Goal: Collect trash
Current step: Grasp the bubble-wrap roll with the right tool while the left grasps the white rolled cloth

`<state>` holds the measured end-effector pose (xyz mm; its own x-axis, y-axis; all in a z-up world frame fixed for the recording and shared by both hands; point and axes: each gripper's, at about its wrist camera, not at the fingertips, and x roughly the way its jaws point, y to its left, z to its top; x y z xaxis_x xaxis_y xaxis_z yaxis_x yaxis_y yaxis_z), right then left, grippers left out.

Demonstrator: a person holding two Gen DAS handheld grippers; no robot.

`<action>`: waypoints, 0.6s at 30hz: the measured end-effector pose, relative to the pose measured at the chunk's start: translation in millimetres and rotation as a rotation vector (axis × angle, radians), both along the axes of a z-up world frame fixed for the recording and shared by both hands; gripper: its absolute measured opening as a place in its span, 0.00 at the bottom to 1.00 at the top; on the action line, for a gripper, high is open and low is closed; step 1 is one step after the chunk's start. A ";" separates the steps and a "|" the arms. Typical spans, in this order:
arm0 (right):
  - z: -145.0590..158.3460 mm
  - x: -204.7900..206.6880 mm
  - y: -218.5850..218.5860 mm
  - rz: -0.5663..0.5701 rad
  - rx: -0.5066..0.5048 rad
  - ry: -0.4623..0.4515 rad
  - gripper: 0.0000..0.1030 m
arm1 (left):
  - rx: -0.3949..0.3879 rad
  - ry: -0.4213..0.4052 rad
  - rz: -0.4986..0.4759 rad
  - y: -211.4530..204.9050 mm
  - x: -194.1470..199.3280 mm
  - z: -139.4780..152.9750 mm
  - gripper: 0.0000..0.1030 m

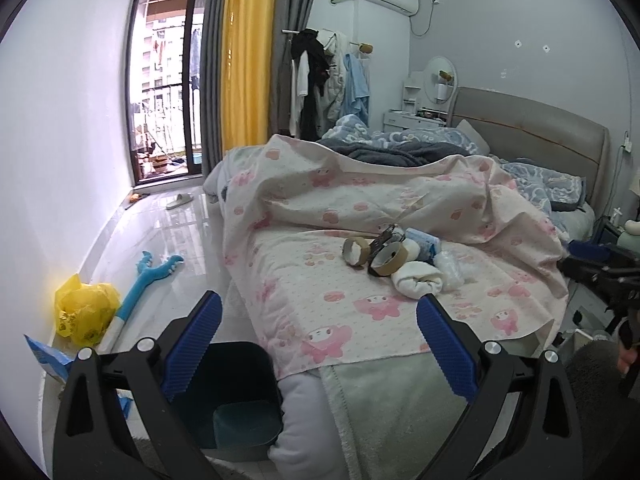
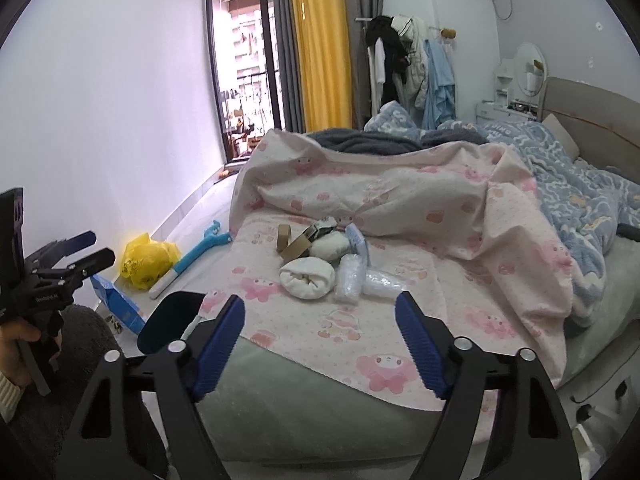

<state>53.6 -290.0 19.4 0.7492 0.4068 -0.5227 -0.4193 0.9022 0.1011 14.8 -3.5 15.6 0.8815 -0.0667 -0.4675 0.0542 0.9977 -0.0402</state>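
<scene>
A small heap of trash lies on the pink-patterned sheet (image 1: 328, 320) of the bed: two cardboard tape cores (image 1: 390, 260) (image 2: 294, 248), a rolled white wad (image 1: 416, 280) (image 2: 308, 276), crumpled clear plastic wrappers (image 1: 450, 266) (image 2: 352, 278) and a blue packet (image 1: 424, 242). A dark bin (image 1: 236, 392) (image 2: 172, 320) stands on the floor at the foot of the bed. My left gripper (image 1: 320, 308) is open over the bed's corner and the bin, short of the heap. My right gripper (image 2: 320, 304) is open too, nothing between its blue pads, with the heap just beyond its fingertips.
On the floor along the left wall lie a yellow plastic bag (image 1: 86, 312) (image 2: 146, 260), a blue long-handled toy (image 1: 148, 280) and a blue paper packet (image 2: 116, 300). A slipper (image 1: 180, 201) lies by the balcony door. Bunched blankets (image 2: 580, 200) fill the far bed.
</scene>
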 end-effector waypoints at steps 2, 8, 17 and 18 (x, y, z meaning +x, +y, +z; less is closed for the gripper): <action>-2.3 5.3 2.8 0.011 -0.004 0.016 0.75 | -0.001 0.001 -0.018 -2.2 5.3 -0.3 0.96; -19.3 32.3 9.6 0.037 0.005 0.077 0.66 | 0.001 0.022 -0.097 -11.8 30.3 -10.5 0.96; -58.2 91.0 16.5 0.046 0.000 0.183 0.54 | -0.032 0.086 -0.235 -30.7 73.3 -40.7 0.95; -61.5 97.0 17.3 0.050 -0.002 0.190 0.54 | -0.030 0.088 -0.243 -32.1 76.9 -42.7 0.95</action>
